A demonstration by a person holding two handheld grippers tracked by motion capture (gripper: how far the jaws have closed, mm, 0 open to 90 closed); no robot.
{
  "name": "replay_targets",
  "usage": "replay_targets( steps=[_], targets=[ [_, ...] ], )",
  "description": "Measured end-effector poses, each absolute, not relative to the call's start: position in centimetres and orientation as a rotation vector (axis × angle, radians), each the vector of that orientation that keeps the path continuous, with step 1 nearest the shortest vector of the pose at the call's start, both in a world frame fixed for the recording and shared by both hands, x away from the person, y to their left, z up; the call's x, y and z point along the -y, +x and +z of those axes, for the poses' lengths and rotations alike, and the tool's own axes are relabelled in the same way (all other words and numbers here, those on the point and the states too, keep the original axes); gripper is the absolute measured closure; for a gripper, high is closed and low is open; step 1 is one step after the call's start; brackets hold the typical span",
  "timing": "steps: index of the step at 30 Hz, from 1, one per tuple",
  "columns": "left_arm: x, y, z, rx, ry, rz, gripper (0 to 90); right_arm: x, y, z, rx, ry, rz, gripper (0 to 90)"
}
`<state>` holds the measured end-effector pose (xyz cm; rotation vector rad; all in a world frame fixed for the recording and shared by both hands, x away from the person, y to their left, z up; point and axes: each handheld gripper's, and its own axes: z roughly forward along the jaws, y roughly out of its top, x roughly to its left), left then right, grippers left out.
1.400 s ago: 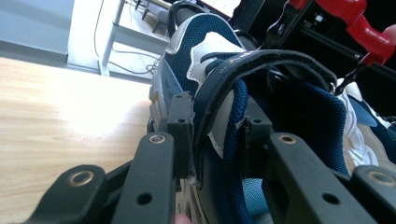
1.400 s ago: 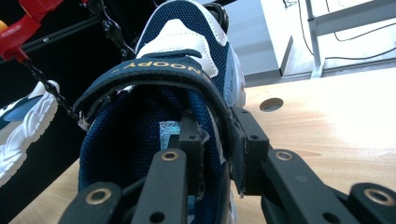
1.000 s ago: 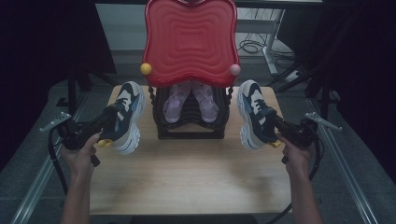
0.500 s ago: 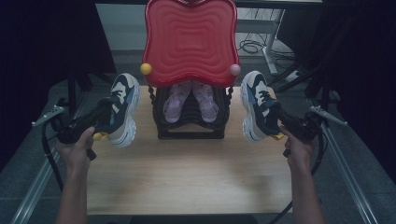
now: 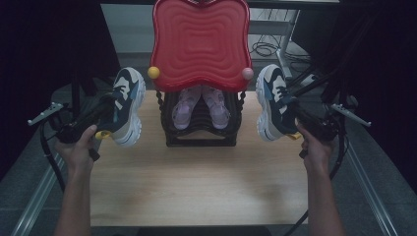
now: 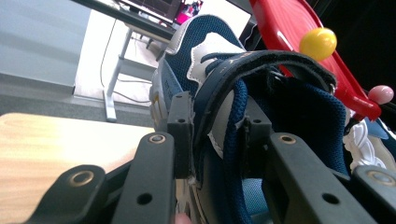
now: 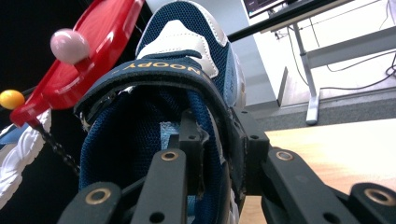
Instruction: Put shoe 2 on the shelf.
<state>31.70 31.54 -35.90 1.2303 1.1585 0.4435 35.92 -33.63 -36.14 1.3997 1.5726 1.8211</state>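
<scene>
Two grippers, left gripper and right gripper, each clamp a navy sneaker's collar, left sneaker and right sneaker raised above the desk's far corners beside the red-topped rack; level lifting should avoid snagging it.

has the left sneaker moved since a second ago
Yes. The left sneaker, clamped in the left gripper, has risen off the table, toward the rack's yellow ball.

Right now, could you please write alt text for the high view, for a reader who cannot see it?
Two hands hold a blue-and-white sneaker in each gripper, the left sneaker and the right sneaker, above a wooden table. Between them a black rack with a red top holds purple shoes.
</scene>
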Motion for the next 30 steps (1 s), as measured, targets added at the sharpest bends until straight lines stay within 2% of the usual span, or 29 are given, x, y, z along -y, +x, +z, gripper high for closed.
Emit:
replay_targets(
  steps=[30],
  targets=[
    [-30.6, 33.7, -27.8, -1.059, 1.174, 0.485, 71.6, 31.6, 37.8, -27.3, -1.557, 1.279, 1.883, 75.8]
  ],
)
